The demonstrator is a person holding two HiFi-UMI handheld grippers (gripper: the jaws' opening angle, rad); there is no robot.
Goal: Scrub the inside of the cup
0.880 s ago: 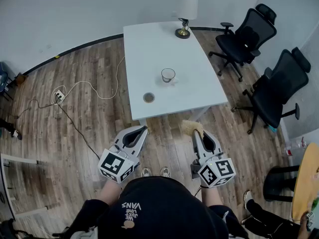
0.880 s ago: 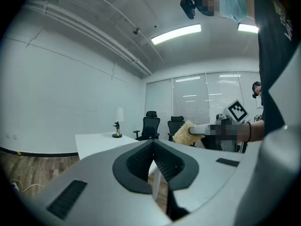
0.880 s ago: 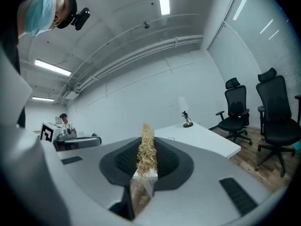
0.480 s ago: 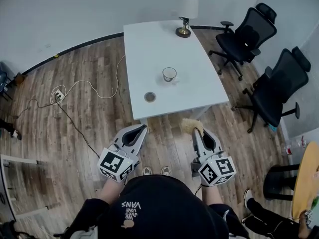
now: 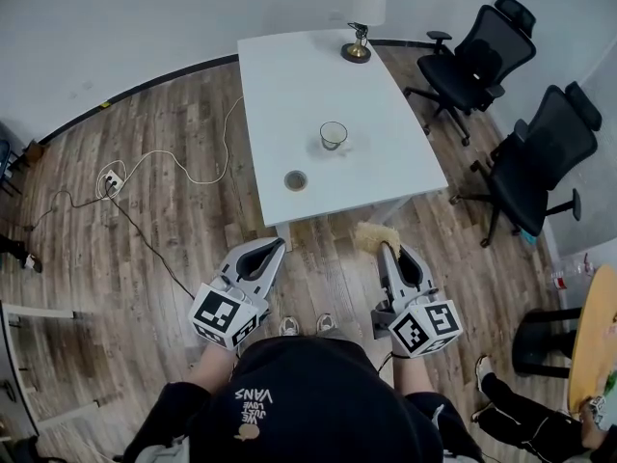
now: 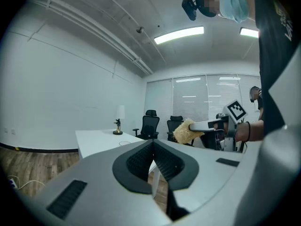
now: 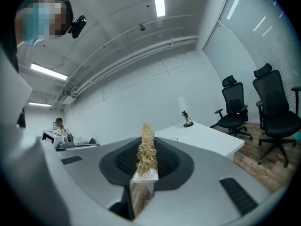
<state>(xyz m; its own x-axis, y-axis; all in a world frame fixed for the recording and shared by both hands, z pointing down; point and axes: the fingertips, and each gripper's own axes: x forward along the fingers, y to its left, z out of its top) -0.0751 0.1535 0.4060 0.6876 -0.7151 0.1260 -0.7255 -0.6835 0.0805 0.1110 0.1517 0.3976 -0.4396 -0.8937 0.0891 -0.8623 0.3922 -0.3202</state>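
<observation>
Left gripper (image 6: 153, 160) was empty, its jaws pressed together with nothing between them. In the head view it sat just left of bottom centre, nose toward the near edge of the table (image 5: 289, 75). Right gripper (image 7: 145, 173) was clamped on a straw-coloured fibrous scrubber (image 7: 147, 147), held edge-on between the pads with a tuft sticking out past the tips. The cup (image 5: 334, 135), clear and upright, stood free on the white table in the upper middle of the head view. It was well apart from both grippers, which hung over the wood floor short of the table. A small round disc (image 5: 296, 179) lay below and left of the cup, nearer the front edge. A lamp (image 5: 363, 13) stood at the far end.

Judgement: scrubbing had not begun and the approach was still pending. Risks noted:

1. The cup was unrestrained, so pushing the scrubber in before the left gripper opened and steadied it would likely slide or tip it across the smooth top.
2. Smooth clear walls could slip between the pads, and an overtight squeeze could crack them.
3. The scrubber was pinched along one edge only, so twisting inside the cup could drag it out of the jaws.
4. Whether the scrubber fits the cup mouth could not be told from here.
5. A loose cable (image 5: 183, 177) lay on the floor at left, a trip hazard if the person stepped that way.
</observation>
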